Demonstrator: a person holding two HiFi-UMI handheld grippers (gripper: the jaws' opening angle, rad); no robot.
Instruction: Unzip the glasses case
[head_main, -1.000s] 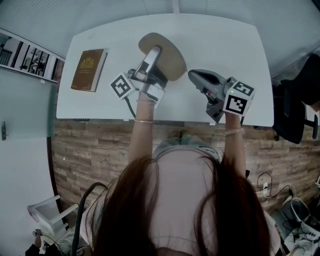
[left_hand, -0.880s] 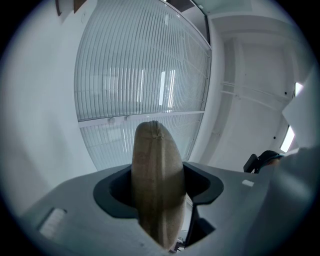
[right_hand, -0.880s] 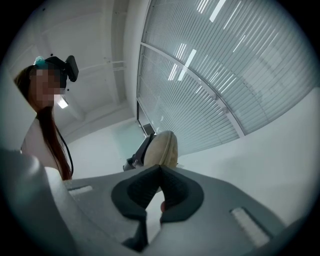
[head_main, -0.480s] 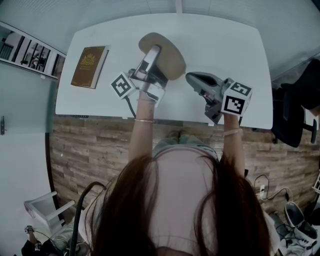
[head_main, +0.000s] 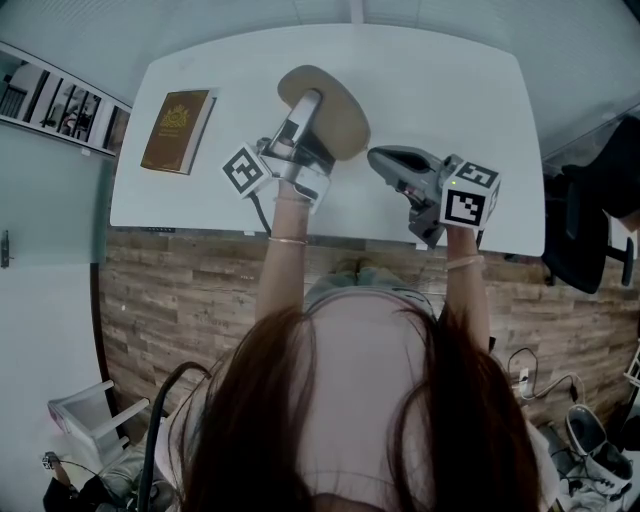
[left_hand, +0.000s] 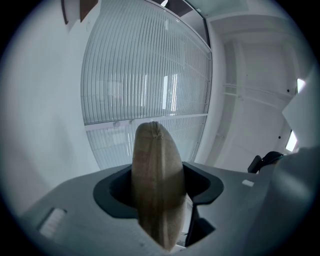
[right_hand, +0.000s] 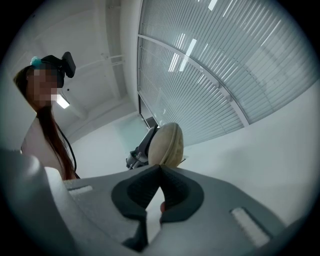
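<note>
A tan oval glasses case (head_main: 335, 112) is held up over the white table (head_main: 450, 80). My left gripper (head_main: 306, 108) is shut on it; one finger lies across its top face. In the left gripper view the case (left_hand: 156, 180) stands edge-on between the dark pads (left_hand: 117, 192), with its seam facing the camera. My right gripper (head_main: 376, 156) points left at the case with its tips a little short of the case's right edge. Its jaws are shut (right_hand: 159, 170) and I see nothing held in them. Beyond them is the case (right_hand: 167, 142).
A brown book (head_main: 178, 132) lies at the table's left end. A black chair (head_main: 590, 215) stands off the table's right end. The table's front edge runs just under both hands. In the right gripper view the person (right_hand: 47, 135) fills the left side.
The right gripper has drifted slightly left, toward the case. The left gripper and the case have stayed where they were.
</note>
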